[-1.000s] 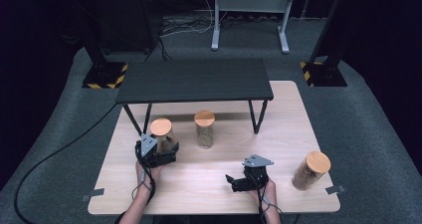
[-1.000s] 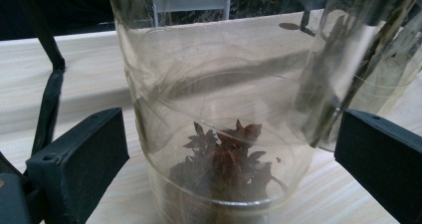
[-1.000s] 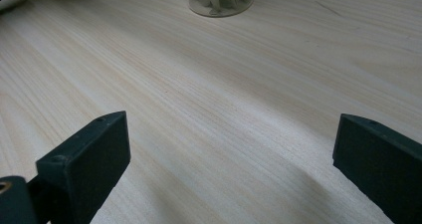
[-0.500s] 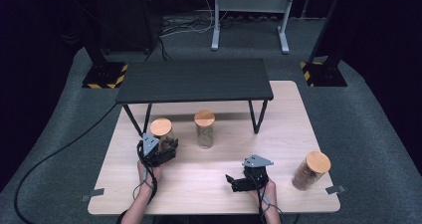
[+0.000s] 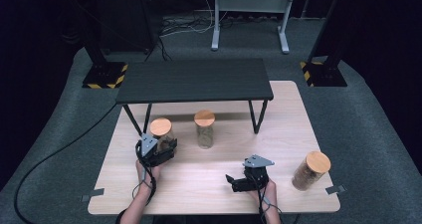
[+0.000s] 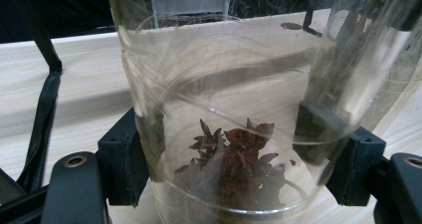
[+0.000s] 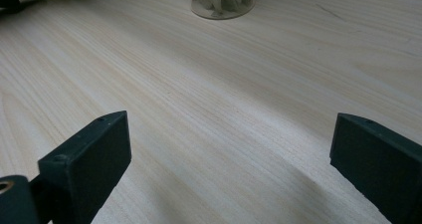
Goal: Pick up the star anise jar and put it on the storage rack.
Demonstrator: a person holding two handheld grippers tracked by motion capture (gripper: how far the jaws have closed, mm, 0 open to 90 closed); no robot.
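A clear glass jar (image 6: 234,109) with a cork lid (image 5: 160,127) and dark star-shaped spice at its bottom stands upright at the table's left. My left gripper (image 6: 244,169) has just been closing, and both pads now press on the jar's lower wall. In the high view the left gripper (image 5: 166,144) sits against that jar from the near side. My right gripper (image 5: 233,180) rests low near the table's front edge, pointing left. Its jaws (image 7: 229,154) stand wide open over bare wood with nothing between them.
A second corked jar (image 5: 204,129) of pale contents stands mid-table, also seen ahead of the right gripper (image 7: 221,0). A third corked jar (image 5: 311,170) stands at the front right. A black shelf (image 5: 194,79) on thin legs spans the back of the wooden table (image 5: 298,124).
The left gripper's jaws have closed onto the spice jar. Both hands have stayed in place and the jars have not moved.
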